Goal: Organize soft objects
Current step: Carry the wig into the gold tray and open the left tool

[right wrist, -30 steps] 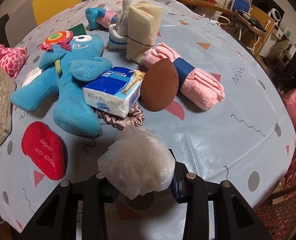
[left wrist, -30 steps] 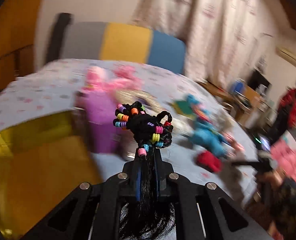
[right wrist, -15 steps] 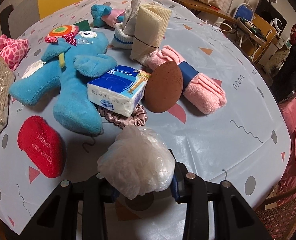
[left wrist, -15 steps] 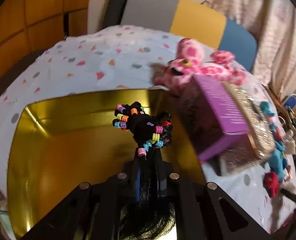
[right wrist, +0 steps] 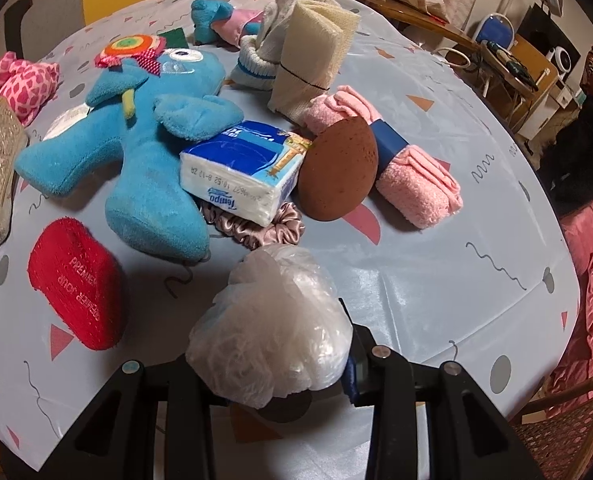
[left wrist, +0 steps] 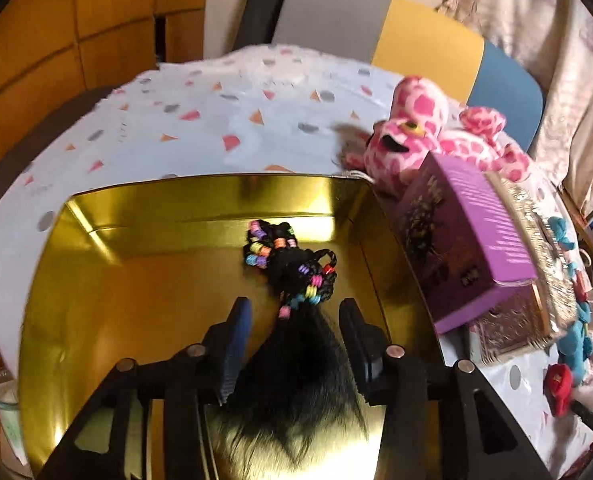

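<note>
Left wrist view: left gripper [left wrist: 294,318] jaws spread over gold tin [left wrist: 96,280], one beaded hairpiece [left wrist: 292,264] loose between them, purple box [left wrist: 464,240] crowding right rim; right gripper [right wrist: 272,344] clenches one plastic bag [right wrist: 272,324].

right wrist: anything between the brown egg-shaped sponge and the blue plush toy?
Yes, in the right wrist view: the blue-and-white tissue pack lies between the brown egg-shaped sponge and blue plush toy.

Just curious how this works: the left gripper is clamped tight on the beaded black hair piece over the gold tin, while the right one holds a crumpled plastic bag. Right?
Not quite. In the left wrist view the left gripper is open, its jaws apart, the beaded black hair piece loose between them over the gold tin. The right gripper does hold the crumpled plastic bag.
</note>
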Motion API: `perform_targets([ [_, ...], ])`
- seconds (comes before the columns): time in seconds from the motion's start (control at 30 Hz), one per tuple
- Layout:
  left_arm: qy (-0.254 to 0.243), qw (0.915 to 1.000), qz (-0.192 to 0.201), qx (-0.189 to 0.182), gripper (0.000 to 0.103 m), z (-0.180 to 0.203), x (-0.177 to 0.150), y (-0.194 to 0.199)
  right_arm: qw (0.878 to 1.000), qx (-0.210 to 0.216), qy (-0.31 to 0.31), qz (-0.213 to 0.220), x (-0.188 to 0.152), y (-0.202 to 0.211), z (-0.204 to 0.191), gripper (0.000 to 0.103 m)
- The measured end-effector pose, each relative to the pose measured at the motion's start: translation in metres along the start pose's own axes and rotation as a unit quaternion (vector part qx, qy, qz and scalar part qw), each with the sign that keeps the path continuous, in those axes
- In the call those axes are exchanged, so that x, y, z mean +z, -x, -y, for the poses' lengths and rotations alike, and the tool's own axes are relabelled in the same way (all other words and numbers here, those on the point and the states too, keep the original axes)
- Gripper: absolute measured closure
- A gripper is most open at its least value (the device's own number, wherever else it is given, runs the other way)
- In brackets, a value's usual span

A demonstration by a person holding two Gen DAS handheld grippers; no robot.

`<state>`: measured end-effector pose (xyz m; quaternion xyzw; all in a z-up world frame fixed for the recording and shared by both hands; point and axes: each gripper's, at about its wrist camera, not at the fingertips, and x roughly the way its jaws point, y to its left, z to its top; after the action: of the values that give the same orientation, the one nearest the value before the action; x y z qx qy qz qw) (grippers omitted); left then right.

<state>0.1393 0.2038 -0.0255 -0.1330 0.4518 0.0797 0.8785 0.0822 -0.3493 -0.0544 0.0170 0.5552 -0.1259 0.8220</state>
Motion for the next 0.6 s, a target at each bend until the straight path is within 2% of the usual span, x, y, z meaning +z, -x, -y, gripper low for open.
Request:
perform_targets([
  [0.1,0.011,0.9998,0.017,-0.004,0.052,-0.008,-0.011,0.019,1.0,-0.009,0.011,0.004,0.0,0.001,-0.005,0.066],
  [0.37,0.016,0.9992,0.035,-0.009,0.049,-0.021,-0.057,0.059,0.997,-0.024,0.063,0.03,-0.008,0.013,-0.033,0.068],
  [0.5,0.013,0.999,0.042,-0.011,0.049,-0.026,-0.071,0.073,0.996,-0.001,0.069,0.048,-0.017,0.031,-0.053,0.068],
  [0.6,0.01,0.9988,0.047,-0.01,0.049,-0.03,-0.078,0.082,0.992,0.029,0.093,0.077,-0.026,0.057,-0.082,0.068],
])
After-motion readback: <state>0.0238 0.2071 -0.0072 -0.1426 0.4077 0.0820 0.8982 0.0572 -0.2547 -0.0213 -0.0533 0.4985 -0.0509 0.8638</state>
